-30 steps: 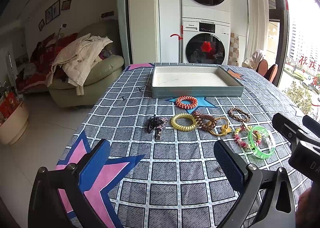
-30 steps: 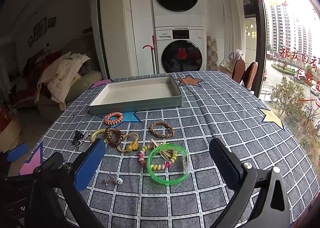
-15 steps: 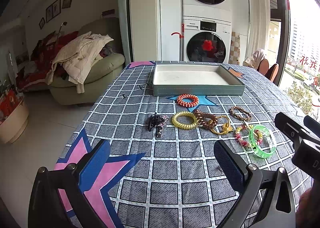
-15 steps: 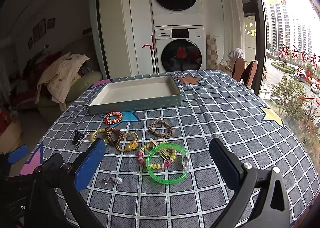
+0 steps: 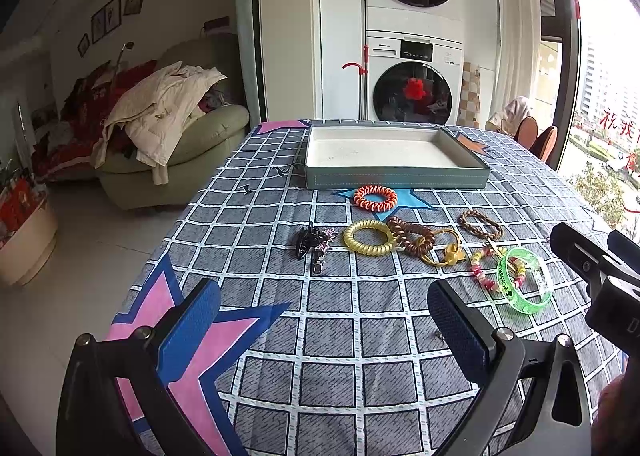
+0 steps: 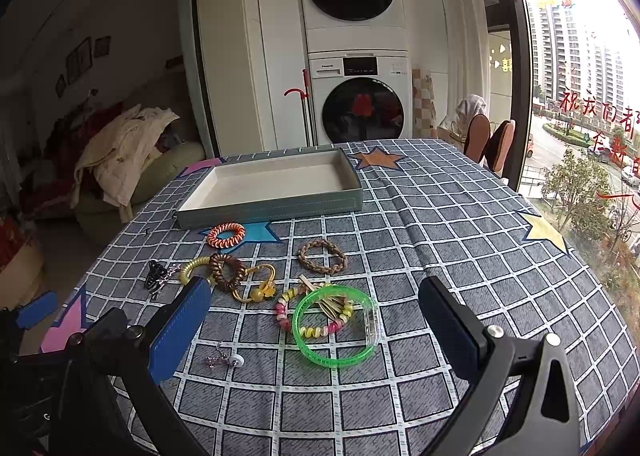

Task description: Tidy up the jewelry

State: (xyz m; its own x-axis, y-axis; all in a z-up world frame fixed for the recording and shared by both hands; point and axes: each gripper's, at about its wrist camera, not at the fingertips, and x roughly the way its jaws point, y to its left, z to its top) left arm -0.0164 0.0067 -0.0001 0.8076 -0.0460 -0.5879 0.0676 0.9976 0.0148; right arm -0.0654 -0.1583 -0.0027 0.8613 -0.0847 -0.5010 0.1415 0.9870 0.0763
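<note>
Both cams edged slightly fwd since earlier; jewelry unmoved. Left gripper [image 5: 324, 320] & right gripper [image 6: 314, 322]: fingers wide apart, holding nothing, above desk [image 6: 460, 223]. Green bangle [image 6: 335, 326] lies w/ bead bracelet [image 6: 308, 330] near hair ties [image 5: 370, 236]; tray [image 5: 396, 177] empty, behind them.

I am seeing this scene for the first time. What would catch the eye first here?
Probably the bright green bangle, lying over a beaded bracelet nearest the open right tool. Behind it, a loose row of coiled hair ties and bracelets crosses the checked tablecloth, with the orange coil tie just before the empty tray. The left tool is open too.
</note>
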